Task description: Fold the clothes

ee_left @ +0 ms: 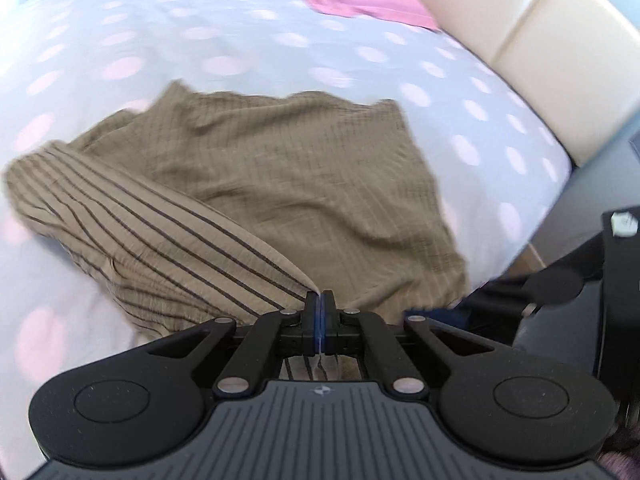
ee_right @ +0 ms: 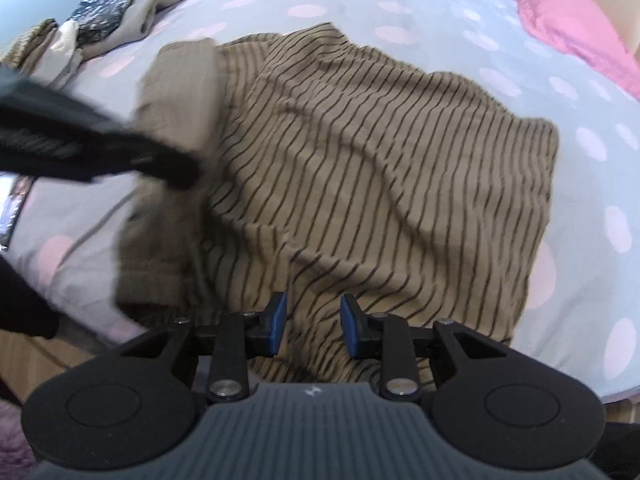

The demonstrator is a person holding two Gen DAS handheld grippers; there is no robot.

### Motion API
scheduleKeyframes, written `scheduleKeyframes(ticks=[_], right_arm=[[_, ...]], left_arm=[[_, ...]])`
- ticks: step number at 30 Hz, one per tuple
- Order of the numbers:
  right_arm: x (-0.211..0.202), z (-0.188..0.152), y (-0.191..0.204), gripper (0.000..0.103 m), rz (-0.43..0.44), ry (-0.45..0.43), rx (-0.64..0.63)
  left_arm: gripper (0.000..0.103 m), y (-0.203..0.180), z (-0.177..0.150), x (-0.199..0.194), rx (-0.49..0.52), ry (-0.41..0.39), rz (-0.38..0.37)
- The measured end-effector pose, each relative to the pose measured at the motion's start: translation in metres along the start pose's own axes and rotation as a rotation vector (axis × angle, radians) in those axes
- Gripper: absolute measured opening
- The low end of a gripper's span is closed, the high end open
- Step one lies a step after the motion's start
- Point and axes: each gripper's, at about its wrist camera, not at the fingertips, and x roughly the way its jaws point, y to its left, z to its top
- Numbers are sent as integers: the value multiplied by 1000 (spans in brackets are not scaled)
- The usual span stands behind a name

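A tan garment with thin dark stripes (ee_right: 360, 168) lies spread on the bed. In the left wrist view the same garment (ee_left: 304, 184) shows its plain inner side, with a striped fold (ee_left: 132, 220) drawn up toward me. My left gripper (ee_left: 320, 300) is shut on a corner of that striped fold, the cloth pinched between the blue pads. My right gripper (ee_right: 313, 322) hovers open over the near edge of the garment, with striped cloth below the gap and nothing pinched. The left gripper (ee_right: 120, 152) appears as a dark blur at the left of the right wrist view.
The bed has a pale sheet with pink dots (ee_left: 160, 40). A pink pillow (ee_right: 568, 20) lies at the far side beside a cream padded headboard (ee_left: 520, 32). A small pile of other clothes (ee_right: 100, 16) sits at the far left. The bed's edge (ee_left: 520, 248) drops off at the right.
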Motion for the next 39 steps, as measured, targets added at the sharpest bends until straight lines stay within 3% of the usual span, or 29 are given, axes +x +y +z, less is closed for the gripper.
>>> scheduleKeyframes(ticks=[4,9,20,27,30,32,34,36,37,39], right_arm=[[5,-3,-5,32,69,23,20],[7,-4,-18,32,182,48,98],[-5,0,-43,34,264,23,291],[12,10,-34,44,333,44,284],[22,13,-30,41,360,81,292],[24,13,-30,31,367,85,300],[23,13,-31,15,372,74,304],[19,13,-31,11,377,59,307],[16,14,-32,10,377,51,308],[9,15,-34,10,370,29,310]], left_arm=[[0,-18,10,28,35,36,-68],[0,-15,10,57,14,82,-87],[0,-5,6,55,2,78,-77],[0,-8,4,50,5,50,-86],[0,-7,3,45,0,31,-93],[0,-7,1,43,1,24,-94],[0,-7,-1,42,6,18,-86],[0,-8,-1,38,9,2,-71],[2,-8,-1,36,10,-5,-64],[16,-7,-1,28,1,-32,-62]])
